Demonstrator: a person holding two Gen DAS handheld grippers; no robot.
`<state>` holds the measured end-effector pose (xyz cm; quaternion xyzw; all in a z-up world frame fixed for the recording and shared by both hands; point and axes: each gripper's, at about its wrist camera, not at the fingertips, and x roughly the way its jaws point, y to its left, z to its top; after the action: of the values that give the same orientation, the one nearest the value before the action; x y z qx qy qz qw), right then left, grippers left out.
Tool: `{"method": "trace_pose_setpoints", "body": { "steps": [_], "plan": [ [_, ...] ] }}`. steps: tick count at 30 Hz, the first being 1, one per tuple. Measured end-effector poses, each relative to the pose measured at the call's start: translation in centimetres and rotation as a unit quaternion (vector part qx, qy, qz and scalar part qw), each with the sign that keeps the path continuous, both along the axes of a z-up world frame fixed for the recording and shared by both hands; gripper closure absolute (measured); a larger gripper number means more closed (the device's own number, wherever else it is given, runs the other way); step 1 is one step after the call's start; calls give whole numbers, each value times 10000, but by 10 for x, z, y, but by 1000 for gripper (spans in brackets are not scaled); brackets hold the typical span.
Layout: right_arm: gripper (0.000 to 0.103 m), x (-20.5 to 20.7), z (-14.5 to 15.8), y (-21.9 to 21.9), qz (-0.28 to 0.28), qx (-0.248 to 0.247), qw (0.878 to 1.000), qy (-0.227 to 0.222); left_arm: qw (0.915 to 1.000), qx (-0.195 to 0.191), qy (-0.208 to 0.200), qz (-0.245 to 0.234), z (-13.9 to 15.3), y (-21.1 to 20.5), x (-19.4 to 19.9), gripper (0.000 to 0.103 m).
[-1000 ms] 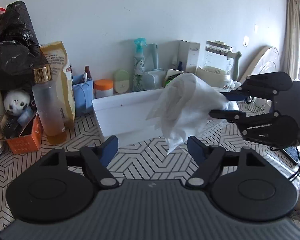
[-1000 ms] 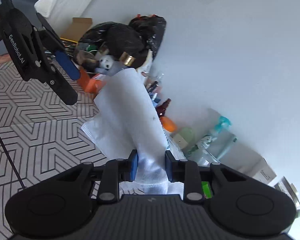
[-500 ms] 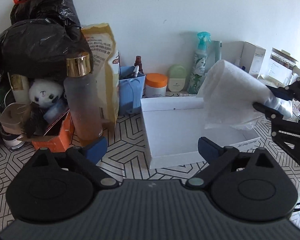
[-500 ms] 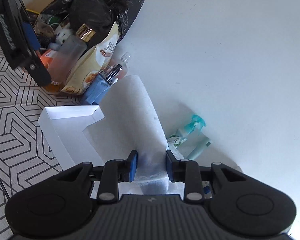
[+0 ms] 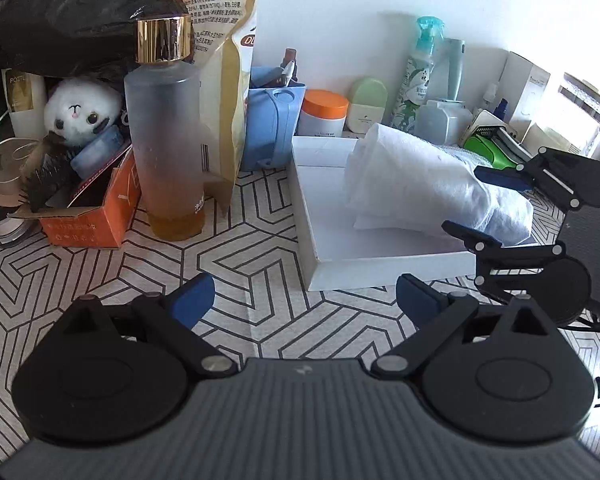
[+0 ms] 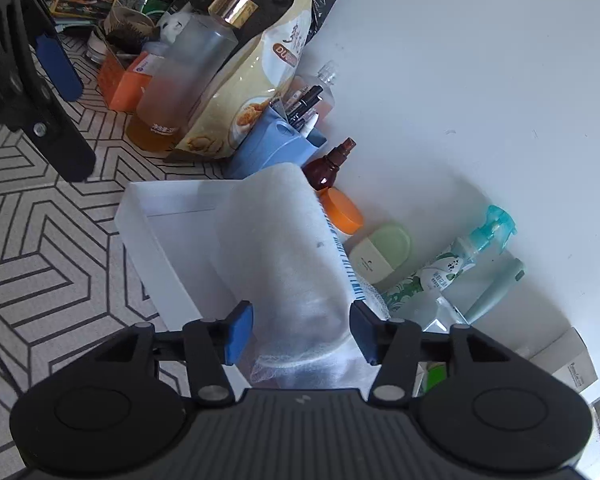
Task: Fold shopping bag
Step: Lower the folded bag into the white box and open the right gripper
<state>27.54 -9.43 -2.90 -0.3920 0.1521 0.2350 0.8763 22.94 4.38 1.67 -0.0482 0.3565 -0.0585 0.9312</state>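
The folded white shopping bag lies as a roll in the shallow white box on the patterned table. In the right wrist view the bag runs forward between my right gripper's open fingers, which stand apart on either side of its near end. The right gripper also shows in the left wrist view at the bag's right end. My left gripper is open and empty, above the table just in front of the box.
Clutter lines the wall: a frosted bottle with gold cap, an orange carton, a snack bag, a blue holder, an orange-lidded jar, a spray bottle and black rubbish bags.
The right gripper carried the bag down into the white box and opened its fingers, letting it go. The left gripper swung left and lower, staying open.
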Motion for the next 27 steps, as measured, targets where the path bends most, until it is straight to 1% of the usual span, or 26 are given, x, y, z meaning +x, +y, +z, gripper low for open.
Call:
{"method": "trace_pose_setpoints", "body": {
  "steps": [3,5,7,8,9,10,12,14,16,17,19,21,23,27],
  "plan": [
    [42,-12,12,-8,43,288,9994,173,10000,50,22,-25,-3,-5,0,4],
    [38,-22,24,-18,-59,727,9965,406,10000,56,55,-53,-5,-10,0,4],
    [32,-28,34,-30,-246,1177,9902,704,9999,83,80,-75,-6,-15,1,4],
    [27,-31,38,-40,-464,1522,9826,958,9998,119,100,-86,-8,-19,1,4],
    [25,-31,40,-51,-746,1869,9717,1238,9997,165,155,-83,-9,-23,2,3],
    [23,-31,43,-61,-1025,2210,9580,1515,9995,220,237,-70,-11,-28,3,0],
    [21,-31,42,-82,-1549,2855,9241,2014,9983,315,482,7,-14,-38,7,0],
    [18,-33,37,-94,-1883,3194,9025,2191,9967,387,707,79,-17,-47,11,0],
    [15,-36,33,-105,-2263,3484,8800,2301,9960,388,798,88,-20,-59,12,0],
    [15,-37,31,-106,-2458,3535,8736,2269,9959,392,807,105,-21,-63,12,0],
    [15,-42,29,-106,-2626,3603,8697,2117,9960,415,771,163,-23,-70,10,0],
    [13,-46,26,-102,-2611,3643,8715,1988,9958,438,771,234,-25,-75,9,0],
    [13,-46,23,-98,-2612,3583,8746,1963,9958,433,766,240,-27,-77,8,0],
    [13,-45,18,-90,-2614,3463,8805,1911,9949,636,702,342,-31,-77,8,0]
  ]
}}
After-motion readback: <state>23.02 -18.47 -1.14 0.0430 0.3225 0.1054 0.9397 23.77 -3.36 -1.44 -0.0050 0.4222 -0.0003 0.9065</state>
